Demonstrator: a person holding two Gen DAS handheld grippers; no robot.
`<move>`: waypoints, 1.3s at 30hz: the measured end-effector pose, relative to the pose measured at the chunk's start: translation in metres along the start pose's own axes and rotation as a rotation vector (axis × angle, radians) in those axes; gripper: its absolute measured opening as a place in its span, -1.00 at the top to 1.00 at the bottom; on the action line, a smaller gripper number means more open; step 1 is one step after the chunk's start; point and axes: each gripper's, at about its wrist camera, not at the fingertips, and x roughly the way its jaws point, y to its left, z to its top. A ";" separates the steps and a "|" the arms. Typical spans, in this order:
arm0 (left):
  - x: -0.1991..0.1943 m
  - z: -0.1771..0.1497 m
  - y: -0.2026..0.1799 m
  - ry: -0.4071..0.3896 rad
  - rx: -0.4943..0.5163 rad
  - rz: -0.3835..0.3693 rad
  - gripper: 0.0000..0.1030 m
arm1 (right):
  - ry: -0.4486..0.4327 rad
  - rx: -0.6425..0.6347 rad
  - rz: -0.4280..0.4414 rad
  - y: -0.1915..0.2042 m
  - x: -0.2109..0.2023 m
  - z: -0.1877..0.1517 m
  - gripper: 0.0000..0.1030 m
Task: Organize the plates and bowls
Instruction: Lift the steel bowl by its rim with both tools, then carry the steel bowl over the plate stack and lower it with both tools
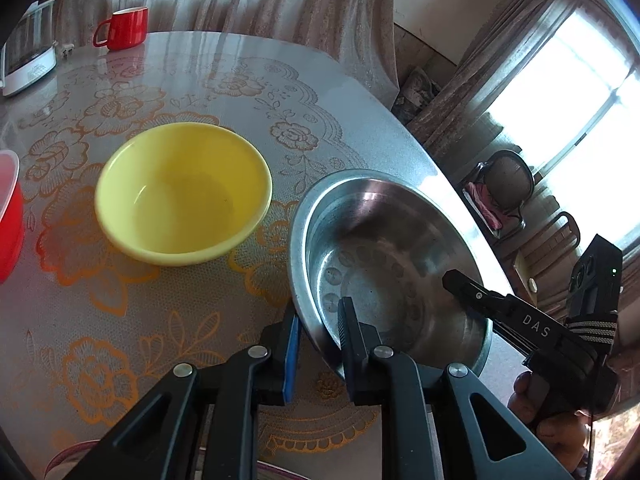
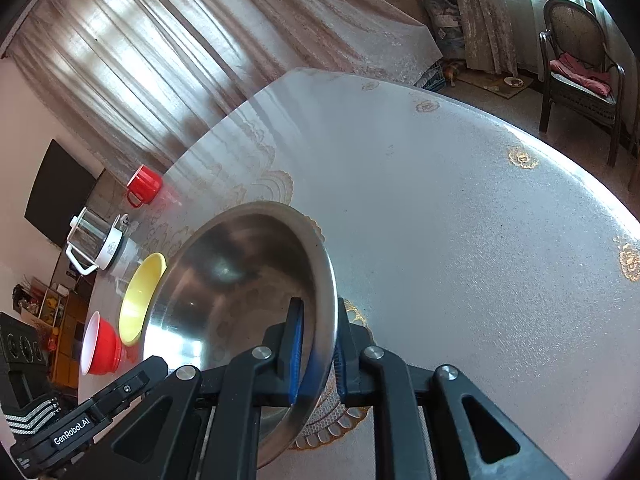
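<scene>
A steel bowl sits near the table's right edge. My left gripper is shut on its near-left rim, one finger inside and one outside. My right gripper is shut on the steel bowl's opposite rim, and it shows in the left wrist view reaching in from the right. An empty yellow bowl stands left of the steel bowl, also seen in the right wrist view. A red bowl with a white inside lies at the far left, also in the right wrist view.
A red mug and a white kettle with a glass body stand at the table's far side. The round table has a floral plastic cover. A chair stands beyond it near the curtains.
</scene>
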 end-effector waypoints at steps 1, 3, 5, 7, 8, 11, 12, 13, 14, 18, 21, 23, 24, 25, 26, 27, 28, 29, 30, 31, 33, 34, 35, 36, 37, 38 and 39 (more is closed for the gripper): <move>0.000 0.000 -0.001 0.000 0.006 0.006 0.64 | -0.003 0.004 0.007 0.000 0.001 0.000 0.66; 0.000 -0.001 -0.001 -0.012 0.015 0.007 0.64 | -0.007 0.005 0.008 0.001 0.001 0.001 0.65; -0.002 -0.003 -0.001 -0.022 0.018 0.004 0.65 | -0.002 0.006 0.011 0.002 0.003 0.000 0.65; -0.007 -0.007 -0.002 -0.040 0.027 -0.003 0.65 | 0.005 0.002 0.001 0.003 0.004 -0.003 0.68; -0.008 -0.008 -0.001 -0.043 0.025 -0.011 0.65 | 0.001 -0.007 -0.011 0.004 0.003 -0.005 0.70; -0.013 -0.011 0.004 -0.037 0.004 -0.032 0.65 | 0.011 0.012 0.011 0.001 -0.001 -0.010 0.71; -0.015 -0.012 0.005 -0.036 0.002 -0.036 0.65 | 0.013 0.017 0.019 0.001 -0.002 -0.011 0.71; -0.017 -0.015 0.004 -0.037 0.002 -0.039 0.65 | 0.014 0.023 0.026 0.001 -0.004 -0.013 0.67; -0.021 -0.017 0.004 -0.042 0.001 -0.049 0.64 | 0.015 0.031 0.033 0.001 -0.006 -0.015 0.66; -0.036 -0.023 0.003 -0.077 0.012 -0.090 0.64 | 0.021 0.051 0.042 0.000 -0.013 -0.021 0.61; -0.041 -0.026 0.005 -0.081 0.025 -0.094 0.65 | 0.029 0.063 0.053 -0.002 -0.016 -0.028 0.61; -0.043 -0.028 0.006 -0.081 0.029 -0.092 0.65 | 0.034 0.074 0.058 -0.002 -0.017 -0.032 0.61; -0.044 -0.030 0.006 -0.080 0.028 -0.096 0.65 | 0.036 0.081 0.063 -0.003 -0.017 -0.033 0.61; -0.044 -0.031 0.006 -0.081 0.030 -0.096 0.65 | 0.044 0.091 0.073 -0.004 -0.018 -0.035 0.57; -0.045 -0.033 0.006 -0.081 0.030 -0.095 0.65 | 0.051 0.100 0.086 -0.004 -0.018 -0.037 0.55; -0.046 -0.034 0.007 -0.079 0.025 -0.097 0.65 | 0.051 0.102 0.088 -0.004 -0.020 -0.038 0.52; -0.048 -0.035 0.007 -0.079 0.020 -0.101 0.65 | 0.050 0.099 0.083 -0.003 -0.021 -0.040 0.52; -0.050 -0.037 0.007 -0.083 0.019 -0.102 0.65 | 0.050 0.099 0.081 -0.002 -0.023 -0.042 0.52; -0.053 -0.038 0.007 -0.090 0.019 -0.104 0.65 | 0.049 0.098 0.080 -0.001 -0.025 -0.044 0.52; -0.056 -0.039 0.007 -0.096 0.018 -0.108 0.65 | 0.048 0.095 0.082 0.000 -0.027 -0.045 0.52; -0.060 -0.040 0.008 -0.103 0.017 -0.119 0.65 | 0.048 0.098 0.091 0.000 -0.031 -0.048 0.52; -0.062 -0.041 0.009 -0.106 0.015 -0.122 0.65 | 0.047 0.101 0.095 0.000 -0.033 -0.049 0.52; -0.064 -0.041 0.009 -0.110 0.015 -0.124 0.65 | 0.045 0.102 0.098 0.000 -0.036 -0.050 0.52; -0.065 -0.040 0.011 -0.113 0.016 -0.126 0.65 | 0.043 0.099 0.100 0.001 -0.039 -0.052 0.52; -0.067 -0.042 0.012 -0.116 0.016 -0.129 0.65 | 0.042 0.096 0.101 0.002 -0.041 -0.053 0.52; -0.069 -0.043 0.013 -0.117 0.015 -0.132 0.66 | 0.042 0.094 0.101 0.003 -0.043 -0.053 0.52; -0.071 -0.043 0.013 -0.118 0.016 -0.136 0.66 | 0.042 0.090 0.102 0.003 -0.046 -0.055 0.52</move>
